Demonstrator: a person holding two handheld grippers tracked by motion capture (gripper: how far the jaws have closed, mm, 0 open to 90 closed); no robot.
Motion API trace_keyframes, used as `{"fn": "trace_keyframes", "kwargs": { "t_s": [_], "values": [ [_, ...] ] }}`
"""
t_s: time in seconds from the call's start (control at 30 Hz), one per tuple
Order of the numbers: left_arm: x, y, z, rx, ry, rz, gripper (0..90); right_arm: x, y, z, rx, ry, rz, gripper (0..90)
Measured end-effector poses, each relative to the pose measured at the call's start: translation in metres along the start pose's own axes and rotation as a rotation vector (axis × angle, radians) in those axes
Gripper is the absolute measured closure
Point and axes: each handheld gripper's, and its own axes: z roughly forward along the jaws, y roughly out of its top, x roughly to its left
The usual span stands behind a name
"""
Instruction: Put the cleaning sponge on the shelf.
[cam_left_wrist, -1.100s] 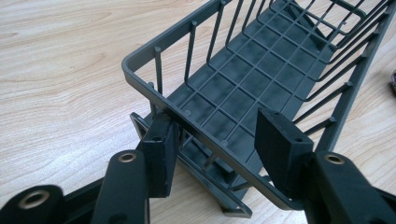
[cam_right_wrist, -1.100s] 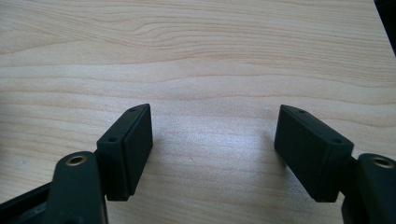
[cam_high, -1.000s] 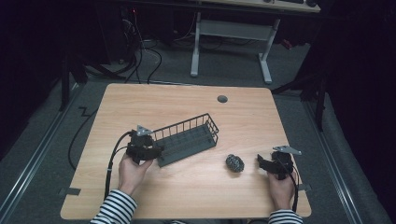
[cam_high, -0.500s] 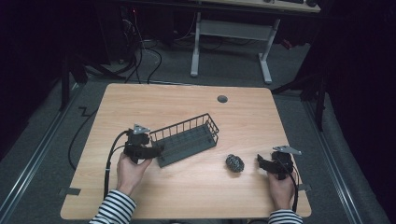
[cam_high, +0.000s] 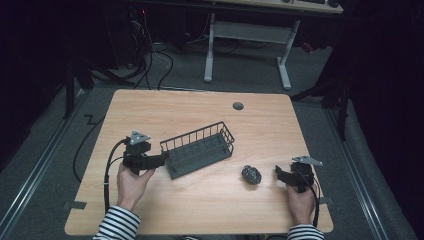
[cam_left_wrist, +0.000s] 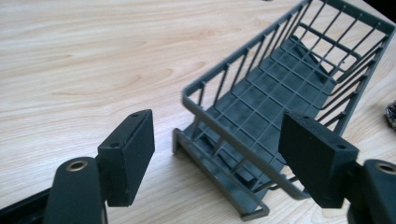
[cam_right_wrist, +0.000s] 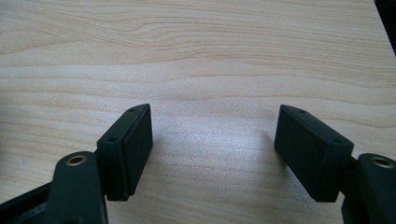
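Pale wood-grain bench (cam_high: 200, 115) carrying a dark grey wire basket (cam_high: 199, 149) and a crinkled metallic scouring ball (cam_high: 252, 174).
Left gripper (cam_high: 159, 161) spreads its flat black fingers (cam_left_wrist: 128, 156) wide at the basket's near end; right gripper (cam_high: 280, 173) gapes empty beside the ball.

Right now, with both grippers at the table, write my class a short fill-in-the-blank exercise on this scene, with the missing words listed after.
1. The wire basket lies just ahead of the ____ gripper.
2. The dark scrubber ball rests on the table, ____ the basket.
3. The right gripper has its jaws ____, with nothing between them.
4. The basket's inside is ____.

Missing words: left; outside; open; empty
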Motion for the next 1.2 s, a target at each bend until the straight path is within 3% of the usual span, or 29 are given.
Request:
{"fn": "trace_keyframes", "kwargs": {
  "t_s": [0.27, 0.57, 0.8, 1.2],
  "values": [
    [0.020, -0.011, -0.019, -0.041, 0.039, -0.024, 26.9, 0.000, 0.000, 0.000, 0.000, 0.000, 0.000, 27.8],
    [0.044, -0.033, -0.030, -0.048, 0.089, -0.058, 26.9, 0.000, 0.000, 0.000, 0.000, 0.000, -0.001, 27.8],
    [0.061, -0.055, -0.026, -0.031, 0.112, -0.108, 26.4, 0.000, 0.000, 0.000, 0.000, -0.001, 0.000, 27.8],
    [0.081, -0.082, -0.008, 0.017, 0.173, -0.139, 26.0, 0.000, 0.001, 0.000, 0.004, 0.002, -0.002, 27.8]
  ]
}}
